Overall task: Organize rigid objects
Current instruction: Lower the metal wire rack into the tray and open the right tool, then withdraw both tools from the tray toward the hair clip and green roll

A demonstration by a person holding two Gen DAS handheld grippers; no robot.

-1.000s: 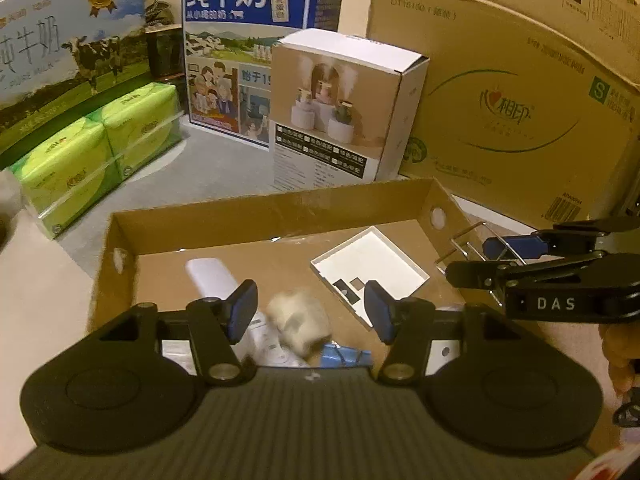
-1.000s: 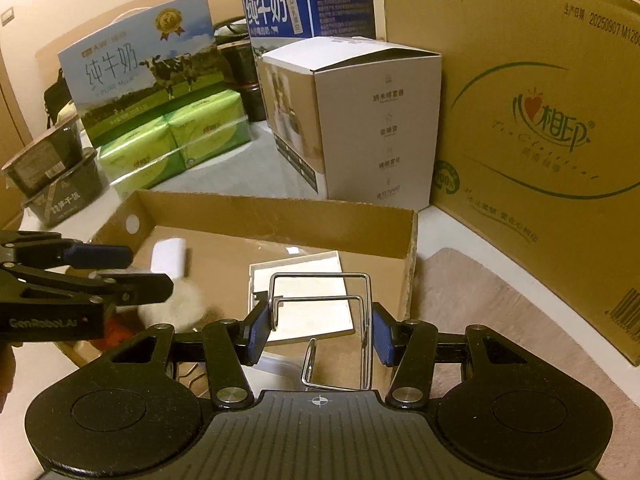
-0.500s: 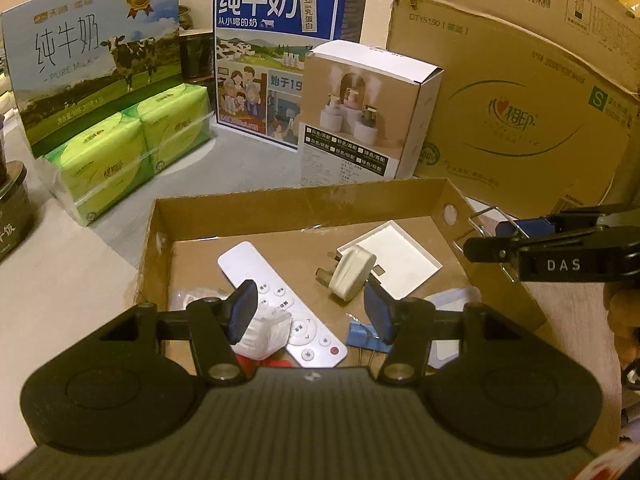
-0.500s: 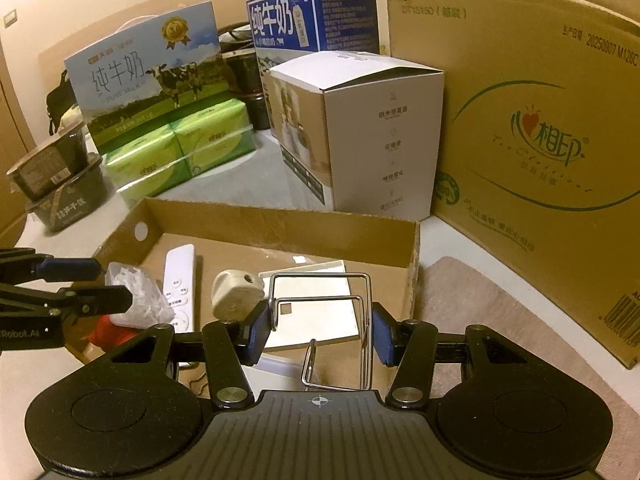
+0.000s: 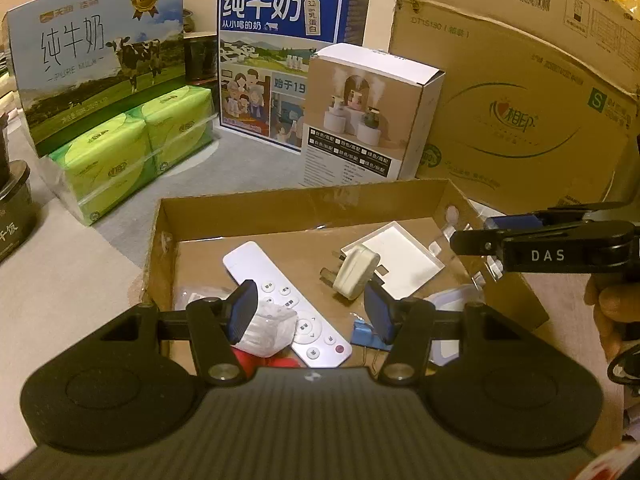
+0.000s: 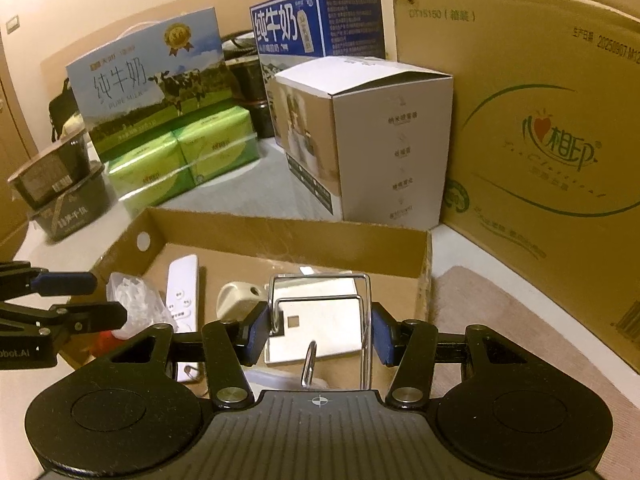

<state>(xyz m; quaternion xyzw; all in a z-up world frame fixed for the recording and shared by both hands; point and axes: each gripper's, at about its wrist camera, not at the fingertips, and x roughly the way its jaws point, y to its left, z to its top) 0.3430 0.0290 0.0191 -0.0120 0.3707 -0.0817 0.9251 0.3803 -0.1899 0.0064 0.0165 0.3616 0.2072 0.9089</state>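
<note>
A shallow cardboard tray [image 5: 304,200] holds a white remote [image 5: 256,264], a white plug [image 5: 356,272], a white square tile [image 5: 400,252], a blue binder clip [image 5: 364,334] and a clear plastic packet [image 5: 268,328]. My left gripper [image 5: 310,316] hovers over the tray's near end; its jaws are opening with nothing gripped. My right gripper [image 6: 318,334] is shut on a wire rack [image 6: 320,275], held above the tile [image 6: 320,328] at the tray's right end. The plug [image 6: 236,296] and remote [image 6: 182,280] lie left of it. The left gripper [image 6: 106,300] shows at the left edge.
Behind the tray [image 6: 280,232] stand a white humidifier box [image 5: 368,120], two milk cartons [image 5: 280,52] and green tissue packs [image 5: 132,152]. A big brown carton [image 6: 540,140] walls off the right. Dark food tubs [image 6: 60,184] sit at the left. A hand [image 5: 608,312] holds the right gripper.
The plug, a blur between my left fingers a second ago, now lies still in the tray. My left gripper has drawn back from the tray. The right gripper and rack have kept still.
</note>
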